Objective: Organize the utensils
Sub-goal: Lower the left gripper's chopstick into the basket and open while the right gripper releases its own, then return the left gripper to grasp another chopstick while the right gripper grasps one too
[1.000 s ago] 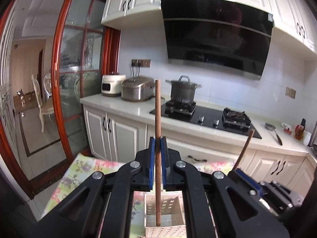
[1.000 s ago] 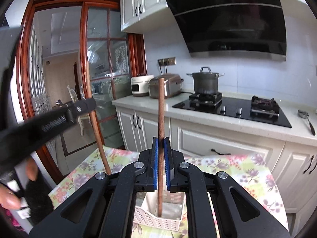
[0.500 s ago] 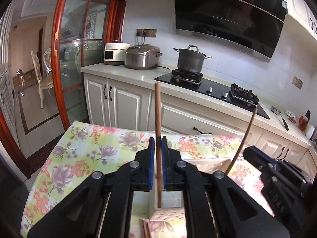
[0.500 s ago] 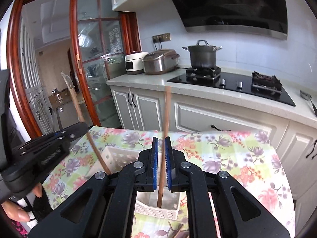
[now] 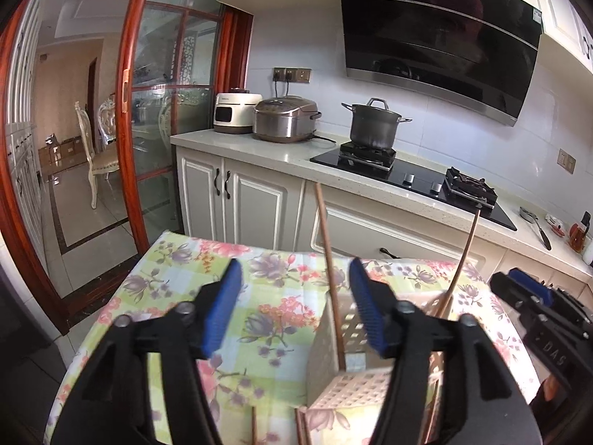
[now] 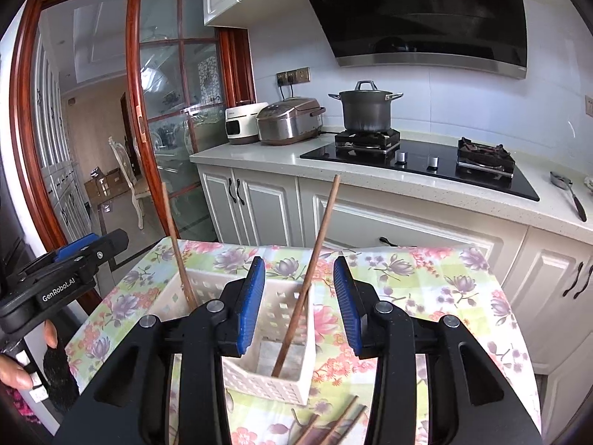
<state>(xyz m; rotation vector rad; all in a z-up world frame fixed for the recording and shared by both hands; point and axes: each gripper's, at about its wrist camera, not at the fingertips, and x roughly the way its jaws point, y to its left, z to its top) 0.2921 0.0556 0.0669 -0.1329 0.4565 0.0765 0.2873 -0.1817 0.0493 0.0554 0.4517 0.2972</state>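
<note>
- Chopsticks are the task's things: one brown chopstick (image 5: 331, 285) stands in the white perforated basket (image 5: 352, 389) at the lower centre of the left wrist view, leaning slightly left at its top, with its lower end down inside the basket.
- Left gripper (image 5: 294, 307) has its blue-padded fingers (image 5: 222, 311) opening. The stick rises between them, nearer the right pad, and neither pad presses on it. My reading is that it was placed so the basket wall could take its weight as the grip lets go.
- Second chopstick (image 6: 305, 293) leans up and to the right in the near compartment of the same basket (image 6: 267, 378), at the lower centre of the right wrist view. Its tip is on the basket floor.
- Right gripper (image 6: 299, 296) is also opening, fingers (image 6: 252, 300) apart on either side of that stick and clear of it.
- Both grippers tilt downward toward the basket, which fits dropping long sticks in tip-first so they stay upright.
- More chopsticks (image 6: 333, 426) lie flat on the floral cloth of the worktop (image 6: 426, 289) at the bottom edge of the right view, just in front of the basket. These likely remain to be sorted.
</note>
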